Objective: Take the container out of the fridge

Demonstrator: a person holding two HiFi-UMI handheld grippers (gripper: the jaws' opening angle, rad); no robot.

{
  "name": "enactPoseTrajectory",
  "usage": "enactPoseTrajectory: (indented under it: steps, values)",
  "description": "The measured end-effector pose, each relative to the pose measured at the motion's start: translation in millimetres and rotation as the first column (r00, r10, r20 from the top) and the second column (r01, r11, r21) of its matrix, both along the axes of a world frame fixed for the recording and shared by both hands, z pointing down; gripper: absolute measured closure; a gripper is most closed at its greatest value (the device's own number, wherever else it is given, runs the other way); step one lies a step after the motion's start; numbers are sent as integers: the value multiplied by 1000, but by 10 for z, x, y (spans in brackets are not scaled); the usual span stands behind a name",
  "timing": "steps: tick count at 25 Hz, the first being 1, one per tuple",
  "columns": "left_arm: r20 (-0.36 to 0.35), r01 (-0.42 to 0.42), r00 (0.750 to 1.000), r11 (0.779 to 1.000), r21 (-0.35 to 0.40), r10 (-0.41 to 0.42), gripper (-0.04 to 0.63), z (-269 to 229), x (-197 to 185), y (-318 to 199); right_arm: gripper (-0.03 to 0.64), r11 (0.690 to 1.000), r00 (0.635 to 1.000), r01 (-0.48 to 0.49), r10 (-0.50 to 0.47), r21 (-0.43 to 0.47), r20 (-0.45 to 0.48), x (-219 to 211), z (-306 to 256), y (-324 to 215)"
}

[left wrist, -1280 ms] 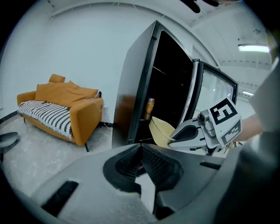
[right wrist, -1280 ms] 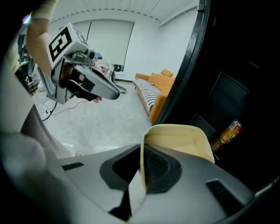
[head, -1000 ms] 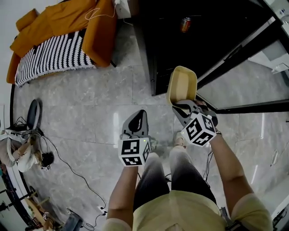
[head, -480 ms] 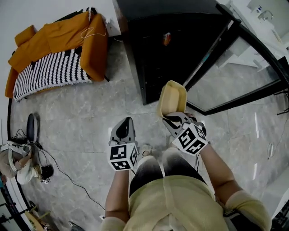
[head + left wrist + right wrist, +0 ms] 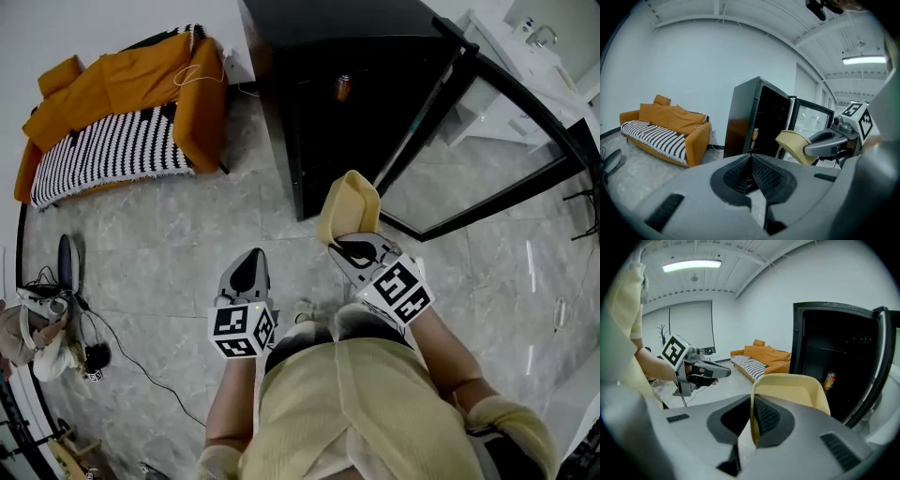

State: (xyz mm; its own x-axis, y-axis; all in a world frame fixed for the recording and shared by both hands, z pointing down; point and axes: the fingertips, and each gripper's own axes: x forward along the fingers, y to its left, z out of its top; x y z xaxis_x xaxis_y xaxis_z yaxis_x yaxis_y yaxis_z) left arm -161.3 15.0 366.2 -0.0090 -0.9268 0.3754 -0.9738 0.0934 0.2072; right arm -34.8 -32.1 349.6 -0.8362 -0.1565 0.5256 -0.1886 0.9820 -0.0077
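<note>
The right claw (image 5: pixel 345 242) pinches one wall of the pale yellow plastic container (image 5: pixel 349 202), held at frame centre, clear of the open black fridge (image 5: pixel 319 84) above; left claw (image 5: pixel 249 267) closed, empty, evidently spare

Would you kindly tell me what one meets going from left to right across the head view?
Sofa → left tongs → container → fridge door

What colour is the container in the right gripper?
Pale yellow container, clearest in right gripper view.
</note>
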Motion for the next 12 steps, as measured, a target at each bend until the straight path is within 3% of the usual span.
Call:
enactPoseTrajectory:
  steps: [6,12]
  values:
    - [-12,12,1000,1000,16,-11,572,-187,-118,108,581,996,998,-35,40,-78,58,-69,-118,87]
    - [-3,-16,1000,999,44,16,572,-304,-132,14,583,990,995,-71,79,-123,59,-48,-104,141]
